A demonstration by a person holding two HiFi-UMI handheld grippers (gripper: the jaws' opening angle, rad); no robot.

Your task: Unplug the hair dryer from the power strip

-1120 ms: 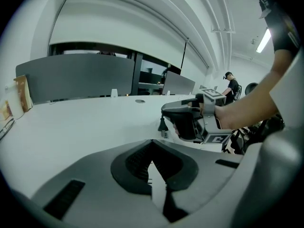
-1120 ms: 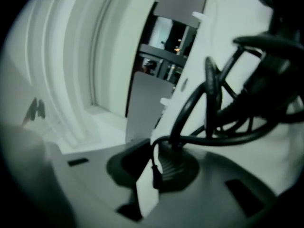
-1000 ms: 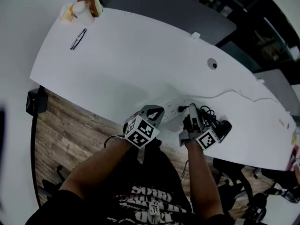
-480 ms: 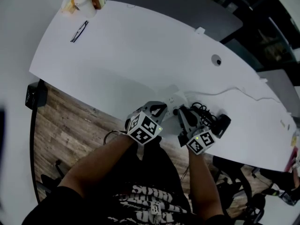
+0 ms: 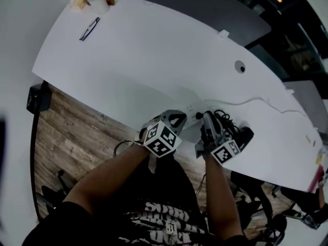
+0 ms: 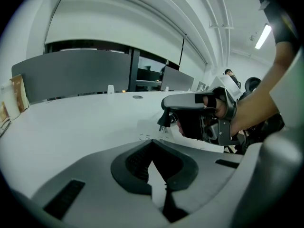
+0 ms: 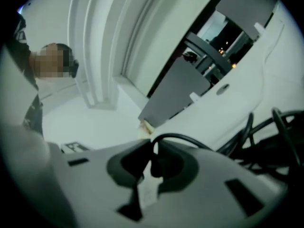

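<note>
Right gripper [image 7: 151, 152], jaws nearly closed on small black hard-plastic plug [image 7: 155, 165], apparently just clear of long white plastic power strip [image 5: 190, 111] clamped by left gripper [image 6: 152, 148]; likely light, rigid, slick: grip body, never limp black cord [image 7: 190, 139] trailing to black hair dryer [image 5: 245, 136].

Left gripper [image 5: 178, 120] tilts down, closed; right gripper [image 5: 207, 118], level, pinches plug [image 7: 156, 165].

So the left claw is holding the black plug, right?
Not quite. It's the right claw that is holding the black plug. The right gripper view shows the plug pinched between its jaws, with the cord curling out on top. In the left gripper view, the left claw has no plug in it.
</note>
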